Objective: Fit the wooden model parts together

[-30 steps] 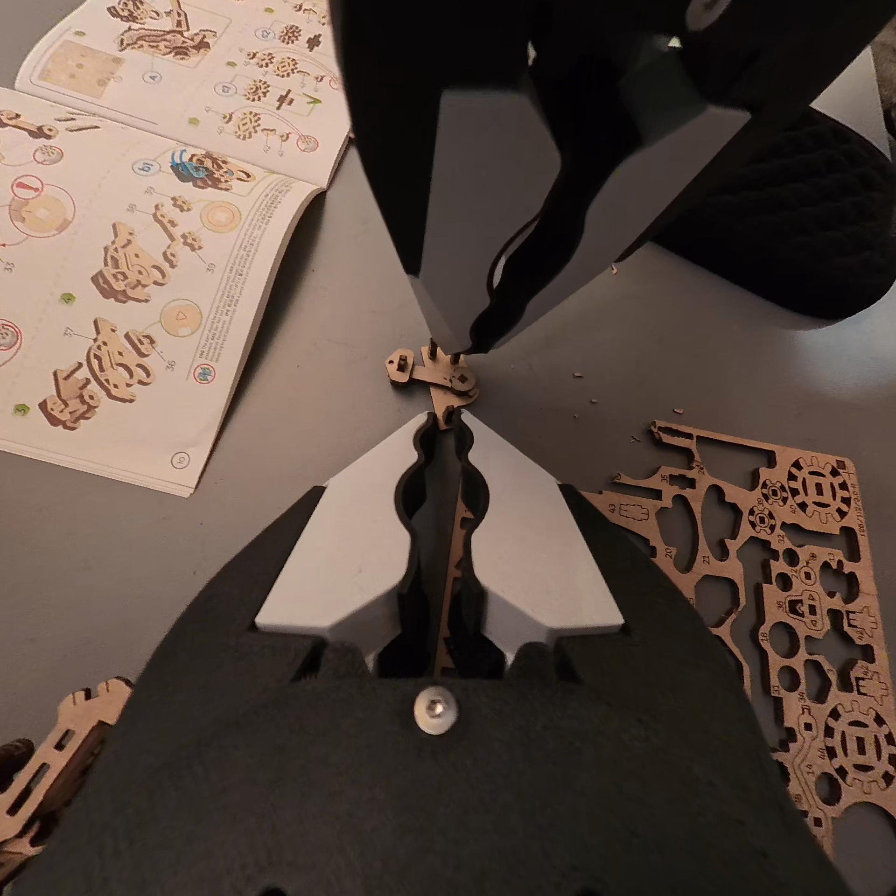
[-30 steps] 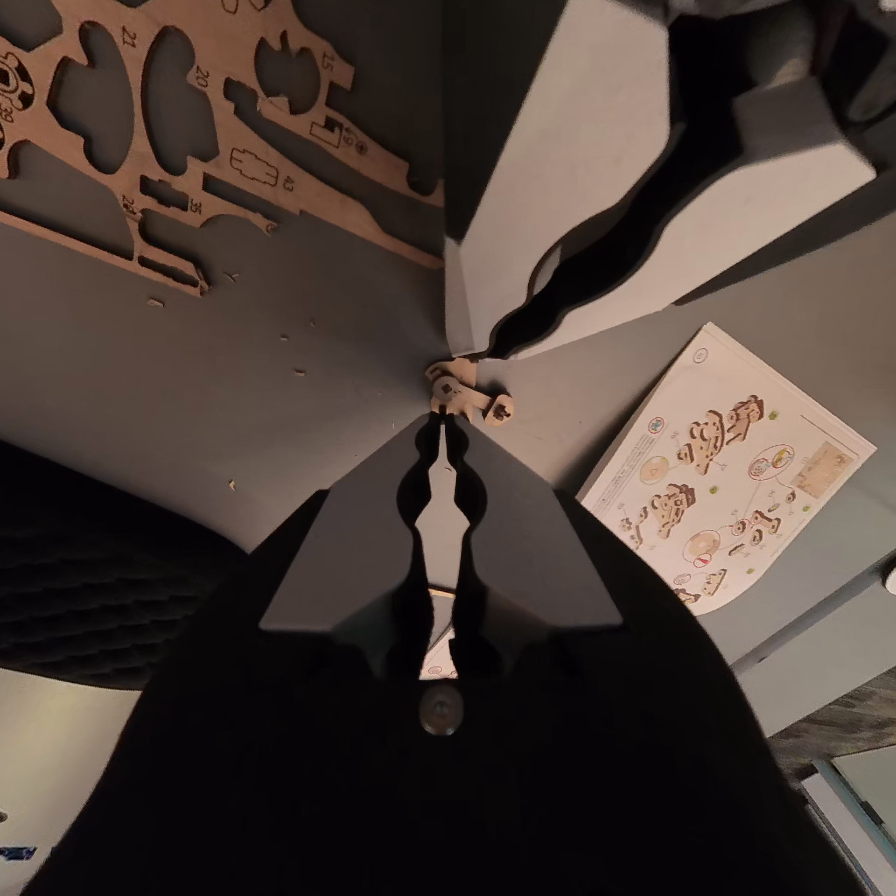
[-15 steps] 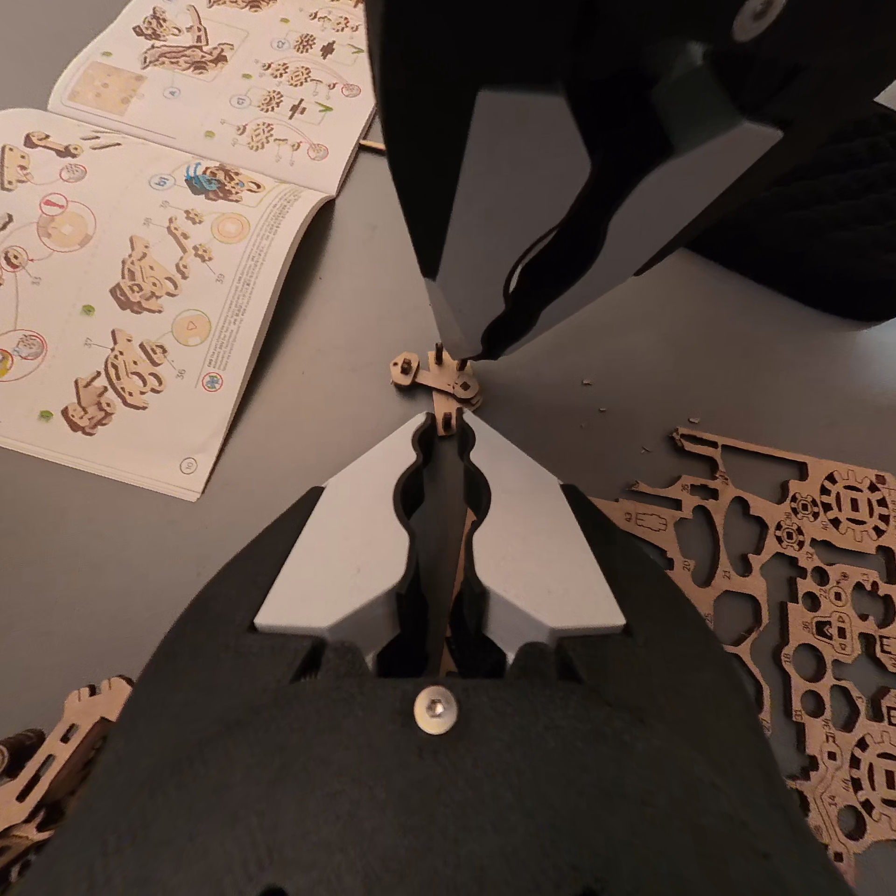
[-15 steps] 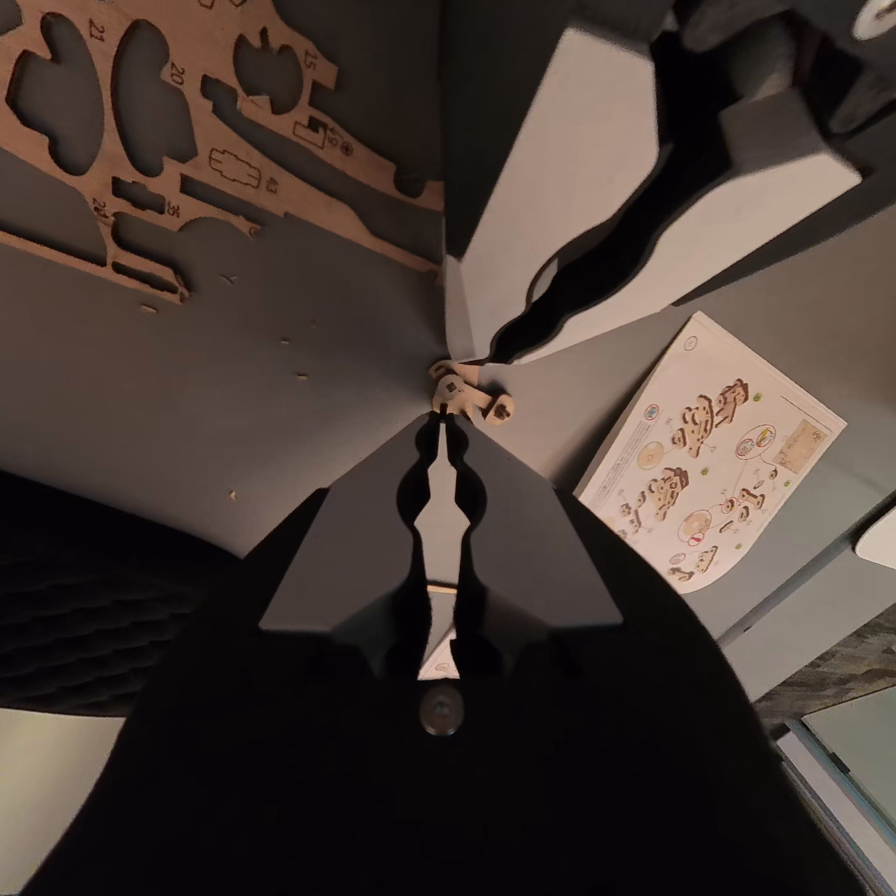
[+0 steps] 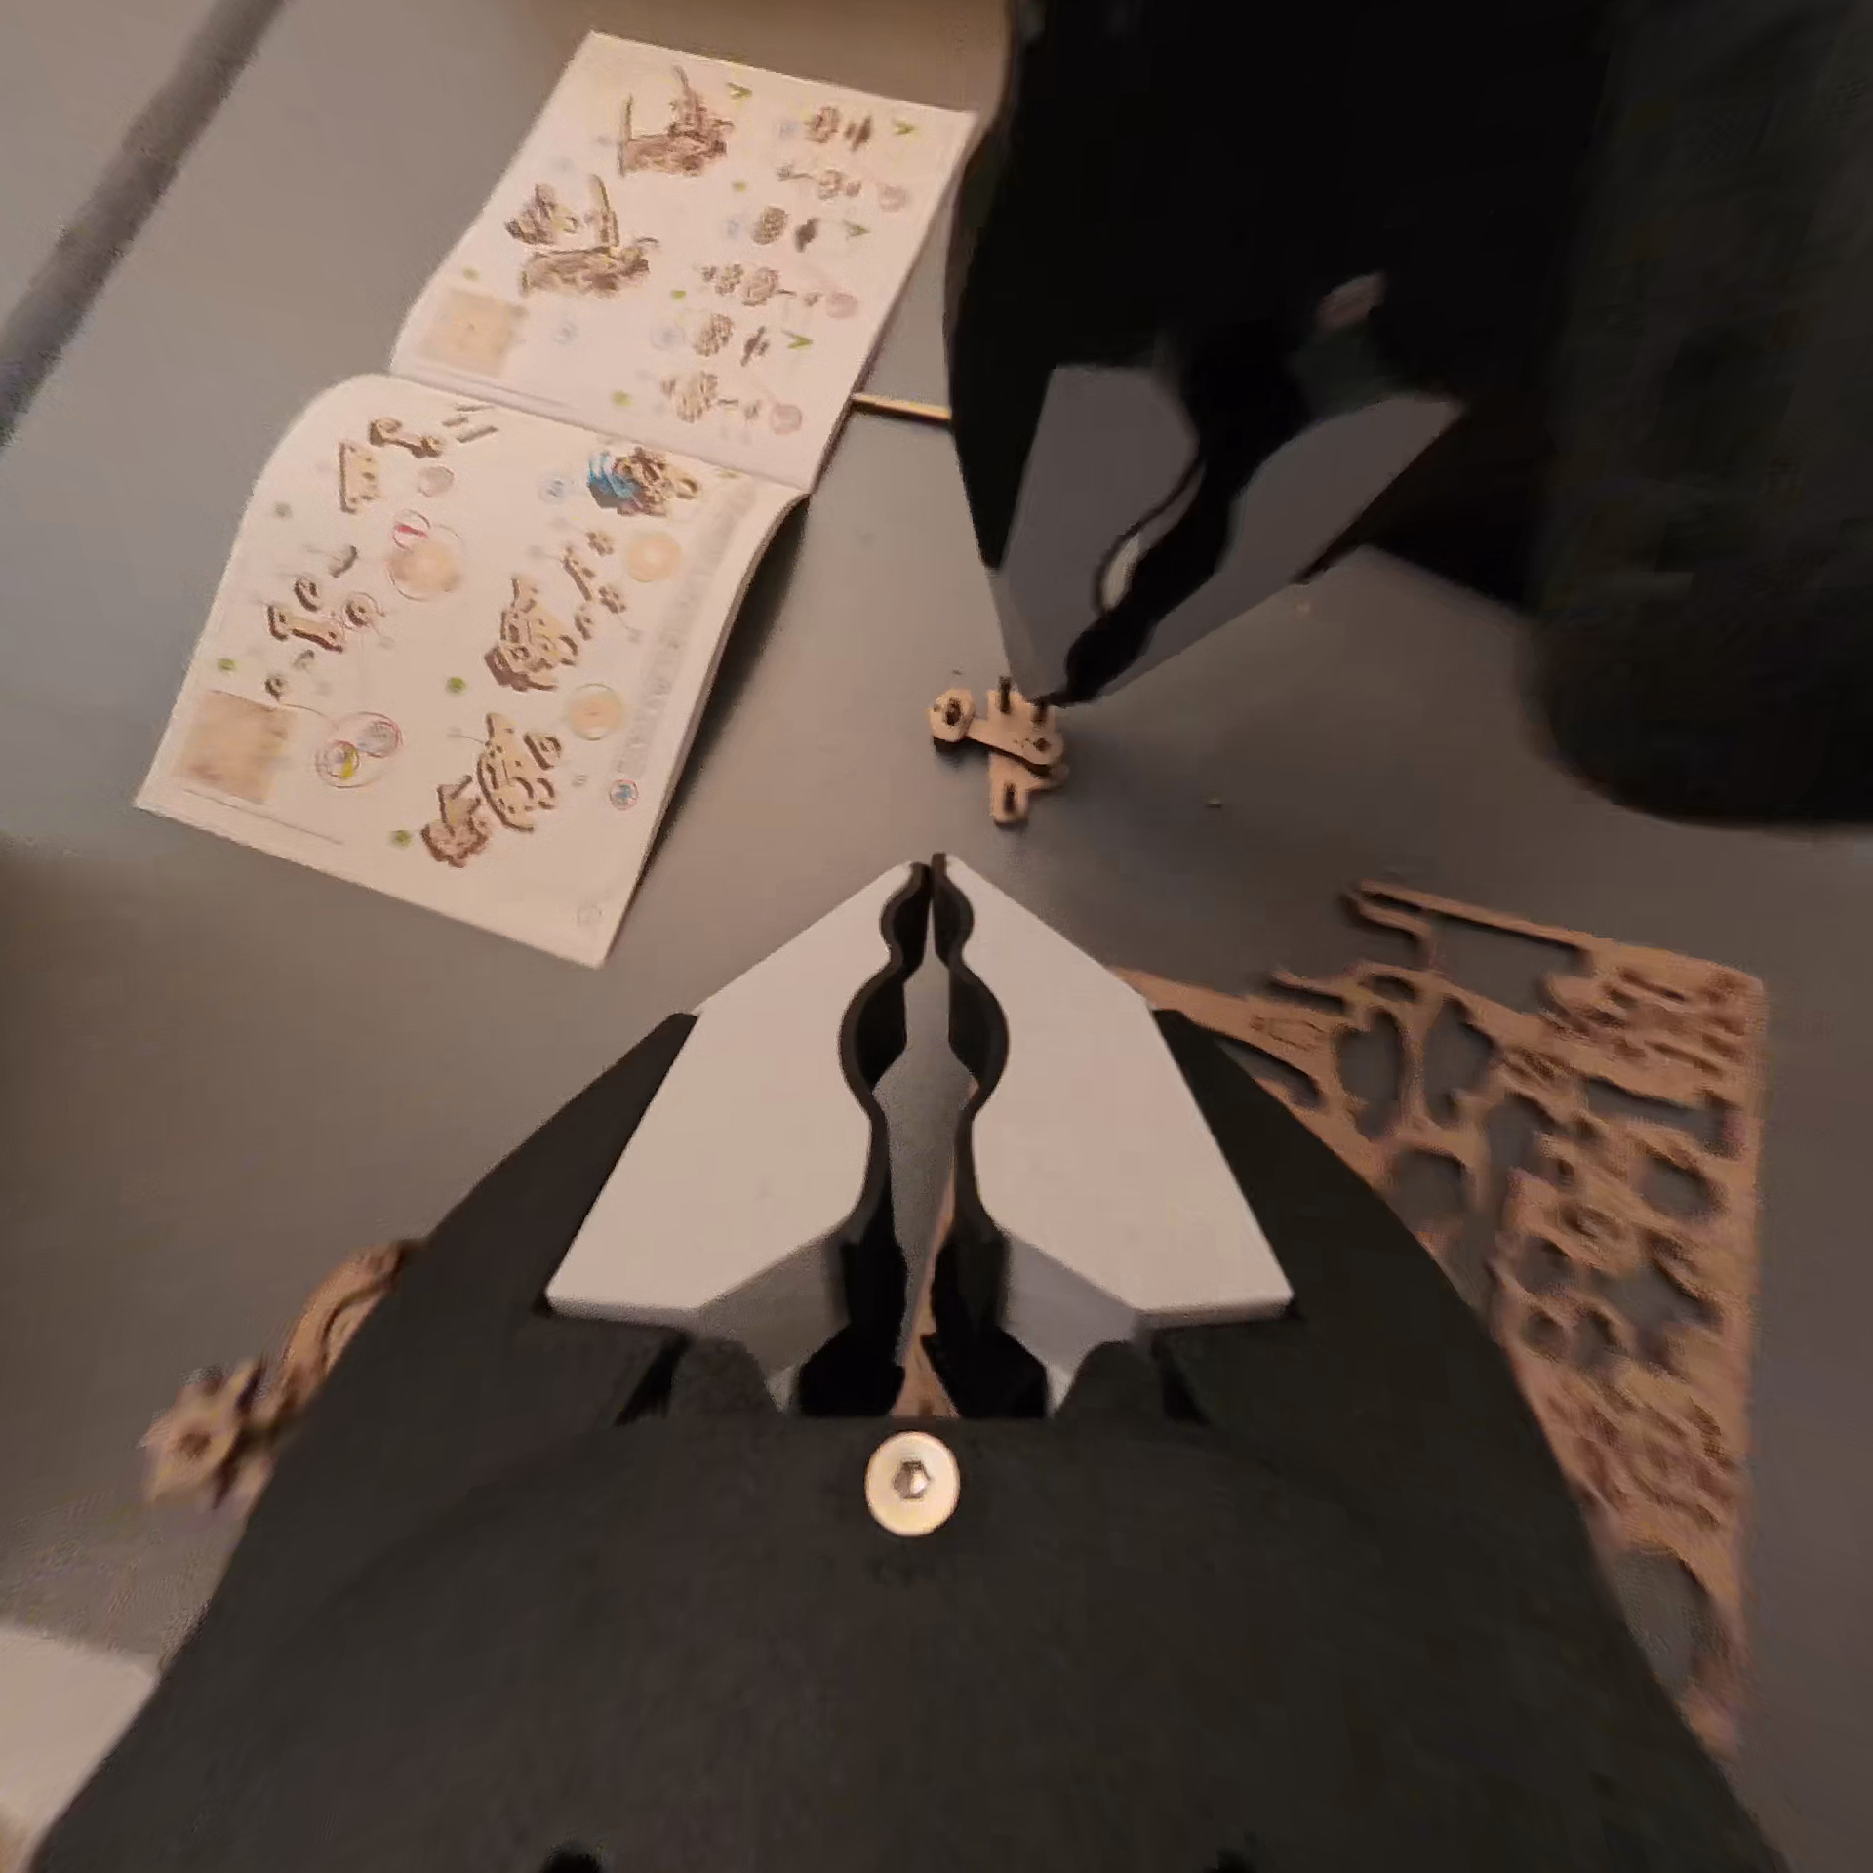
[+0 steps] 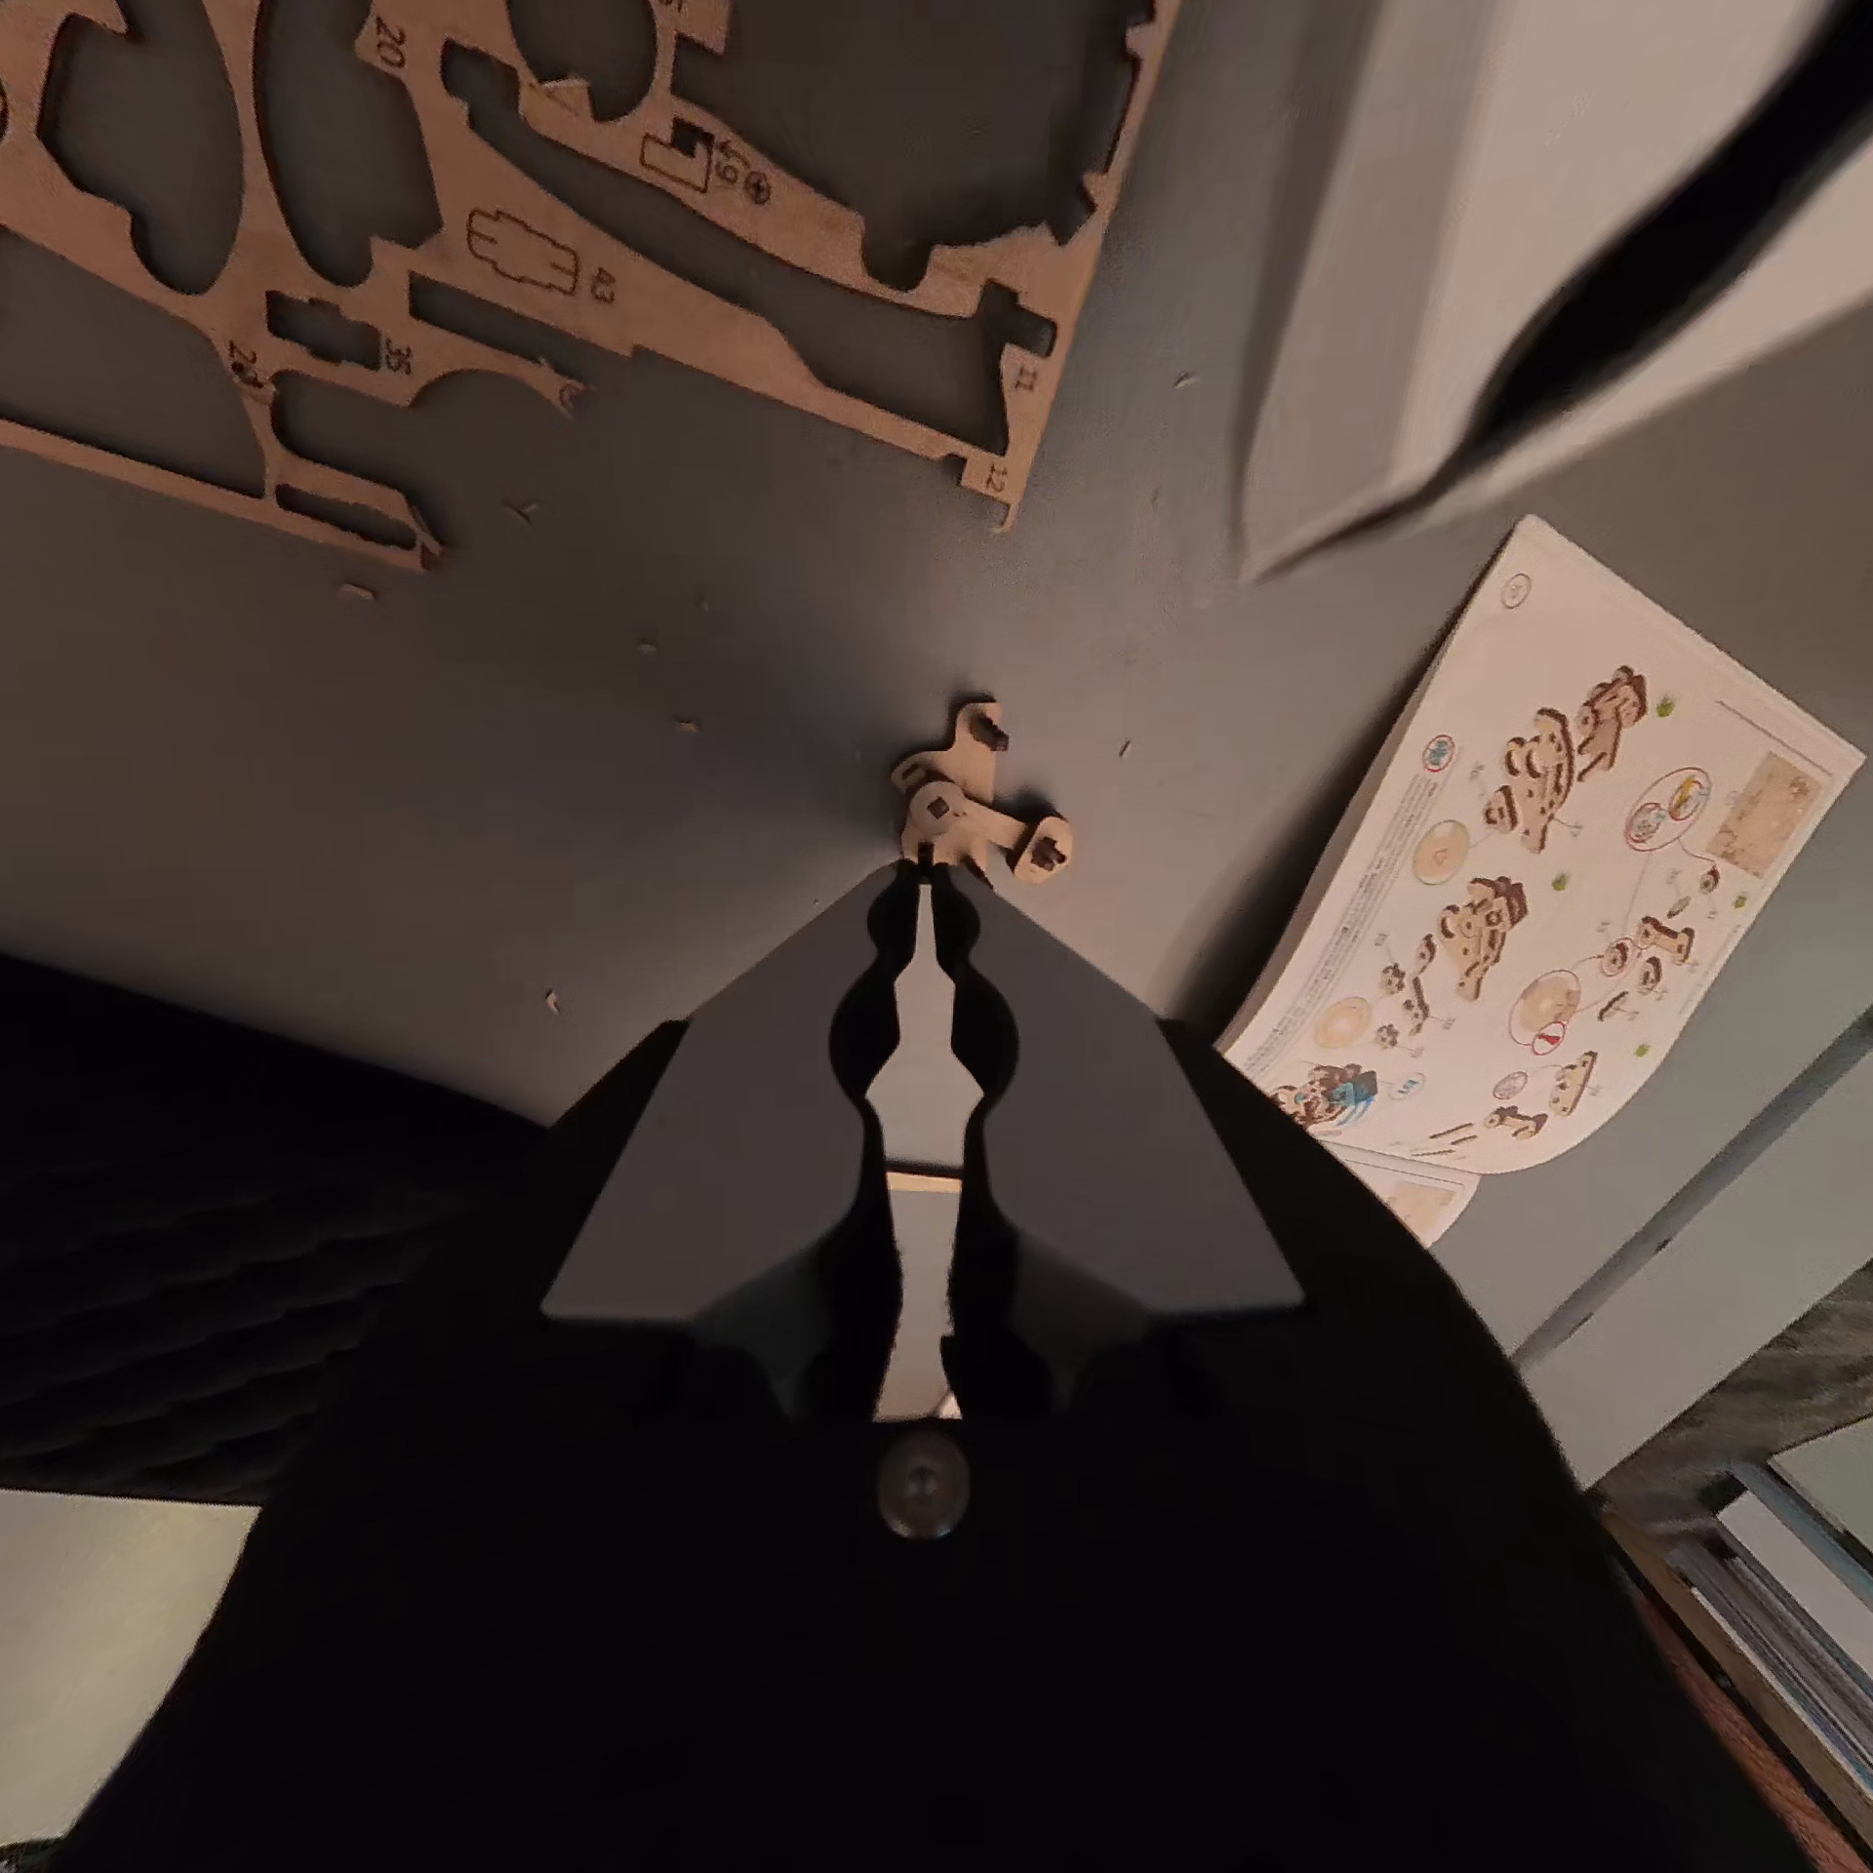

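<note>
A small wooden assembly of flat linked pieces with pins sits low over the grey table. My right gripper comes down from above and is shut on one of its pins. In the right wrist view the assembly sits right at that gripper's closed tips. My left gripper is shut with nothing at its tips, a short way back from the assembly and apart from it. It shows blurred at the top right of the right wrist view.
An open instruction booklet lies left of the assembly. A laser-cut wooden sheet lies at the right. A partly built wooden model is at the lower left. A black cushioned seat stands at the far right. A thin stick lies by the booklet. The tips of one gripper are about 7 cm away from the tips of the other.
My left gripper has let go of the assembly and pulled back from it, the view blurring. The right gripper still holds the assembly by its pin.
</note>
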